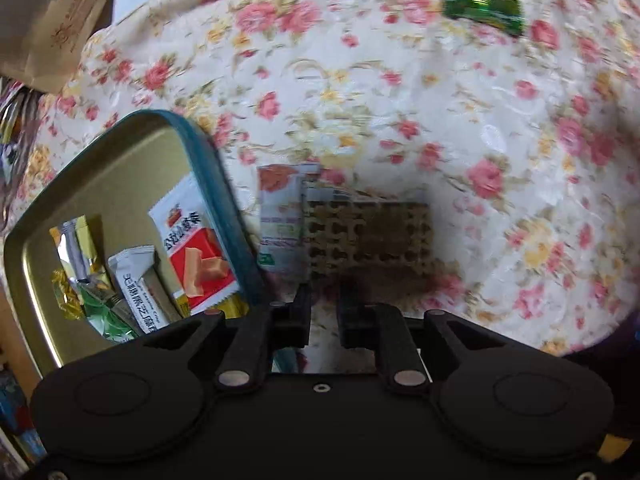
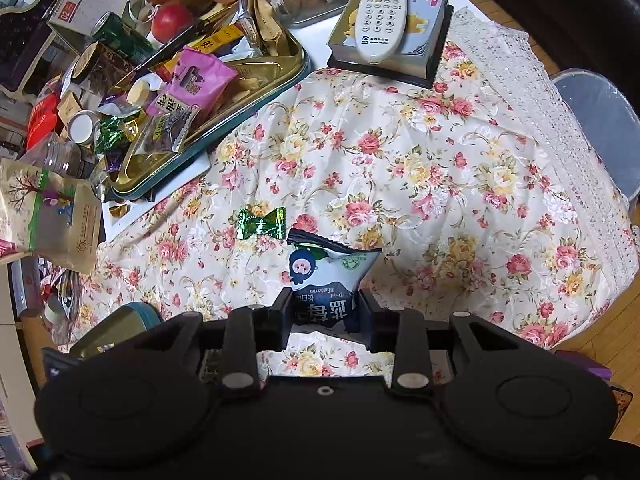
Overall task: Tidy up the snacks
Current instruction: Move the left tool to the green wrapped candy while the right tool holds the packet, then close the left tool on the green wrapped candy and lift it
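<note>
In the left wrist view a brown lattice-print snack packet [image 1: 360,236] with a white and red end lies on the floral cloth, just beyond my left gripper [image 1: 326,300]. The jaws stand a narrow gap apart, with only cloth showing between them. A teal-rimmed gold tin [image 1: 216,184] to the left holds several snack packets. In the right wrist view my right gripper [image 2: 325,312] is shut on a blue and white snack bag [image 2: 332,268], held above the cloth. A green wrapped candy [image 2: 262,224] lies on the cloth just left of the bag; it also shows as the green candy [image 1: 484,8].
A large teal tray [image 2: 256,92] piled with snacks and fruit stands at the back left. A remote [image 2: 384,8] rests on a box behind. A brown paper bag [image 2: 48,216] lies at the left edge and a plastic bin [image 2: 600,120] stands beside the table at right.
</note>
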Demonstrator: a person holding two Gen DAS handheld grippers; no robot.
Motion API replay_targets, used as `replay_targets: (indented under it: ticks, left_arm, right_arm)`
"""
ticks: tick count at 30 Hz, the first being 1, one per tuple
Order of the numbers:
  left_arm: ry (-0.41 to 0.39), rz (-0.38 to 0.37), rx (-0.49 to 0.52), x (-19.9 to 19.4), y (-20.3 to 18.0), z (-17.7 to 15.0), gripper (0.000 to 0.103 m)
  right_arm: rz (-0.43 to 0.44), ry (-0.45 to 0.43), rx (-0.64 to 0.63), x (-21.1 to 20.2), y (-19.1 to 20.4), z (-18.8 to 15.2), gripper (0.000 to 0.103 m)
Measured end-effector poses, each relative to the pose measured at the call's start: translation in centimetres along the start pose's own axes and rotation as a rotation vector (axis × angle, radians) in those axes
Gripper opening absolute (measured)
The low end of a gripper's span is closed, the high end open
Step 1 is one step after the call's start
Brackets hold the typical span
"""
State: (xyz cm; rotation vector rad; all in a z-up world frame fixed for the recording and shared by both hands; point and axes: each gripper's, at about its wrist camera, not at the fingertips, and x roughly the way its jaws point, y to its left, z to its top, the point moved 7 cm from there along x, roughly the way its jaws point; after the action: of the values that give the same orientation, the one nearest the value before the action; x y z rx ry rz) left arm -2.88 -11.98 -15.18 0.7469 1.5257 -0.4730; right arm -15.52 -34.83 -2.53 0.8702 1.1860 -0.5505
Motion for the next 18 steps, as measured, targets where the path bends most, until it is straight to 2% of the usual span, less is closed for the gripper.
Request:
replay_targets:
  ticks: [5,10,11,15,18]
  left_arm:
    - [-0.088,-0.014,-0.159,-0.5,1.8,2.1,0.026]
    - [-0.154,-0.134,-0.27,-1.0,2.4,5.2,0.025]
    - [-0.156,-0.163,-0.275,-1.1,2.1,5.6,0.024]
    - [-0.2,-0.196,-0.244,-1.9,-0.3,7.9,0.023]
    - [-0.182,-0.238,-0.209,-2.5,-2.4,8.6,0.023]
  right_arm:
    - [0.001,0.002,-0.011,0.2,0.2,-0.1,0.035]
    - [0.001,0.003,-0.023,0.4,0.4,-0.3,0.035]
    - [0.003,0.003,-0.025,0.4,0.4,-0.3,0.035]
    - [0.005,-0.004,-0.027,0.2,0.4,-0.3,0.035]
    - [0.007,-0.001,-0.021,0.2,0.2,-0.2,0.035]
